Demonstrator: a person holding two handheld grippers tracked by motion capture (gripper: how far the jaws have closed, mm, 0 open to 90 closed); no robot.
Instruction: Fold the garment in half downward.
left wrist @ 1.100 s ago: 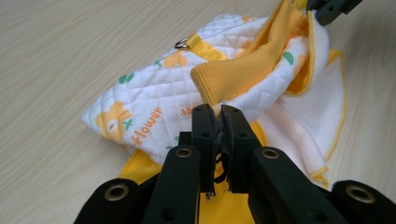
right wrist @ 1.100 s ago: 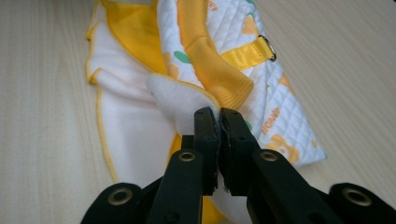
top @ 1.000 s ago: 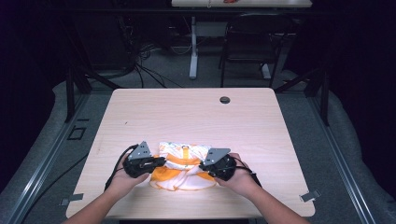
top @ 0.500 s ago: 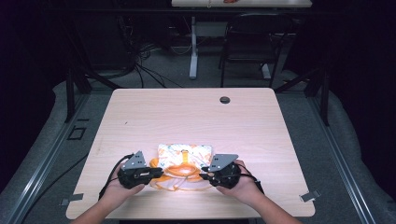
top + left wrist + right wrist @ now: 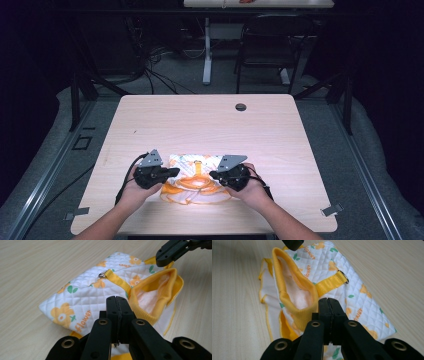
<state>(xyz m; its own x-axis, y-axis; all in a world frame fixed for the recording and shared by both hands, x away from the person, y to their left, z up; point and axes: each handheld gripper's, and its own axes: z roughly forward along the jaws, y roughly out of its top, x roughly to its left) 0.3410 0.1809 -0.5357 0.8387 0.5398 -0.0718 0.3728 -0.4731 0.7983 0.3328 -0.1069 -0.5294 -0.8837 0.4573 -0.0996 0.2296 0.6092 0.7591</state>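
With both the left claw (image 5: 117,300) and right claw (image 5: 328,301) clenched empty over the folded quilted garment (image 5: 196,176) on the bench (image 5: 200,120), each should reopen before taking a firm bite on the fabric's edge.

From above, light falls on my tabletop (image 5: 210,125) alone, and the room around it sinks into near black. That high view is soft and a little grainy. The views from my two grippers are evenly bright with faint shadows and no glare; the cloth (image 5: 82,292) is sharp, while the wood grain blurs toward the far edges.
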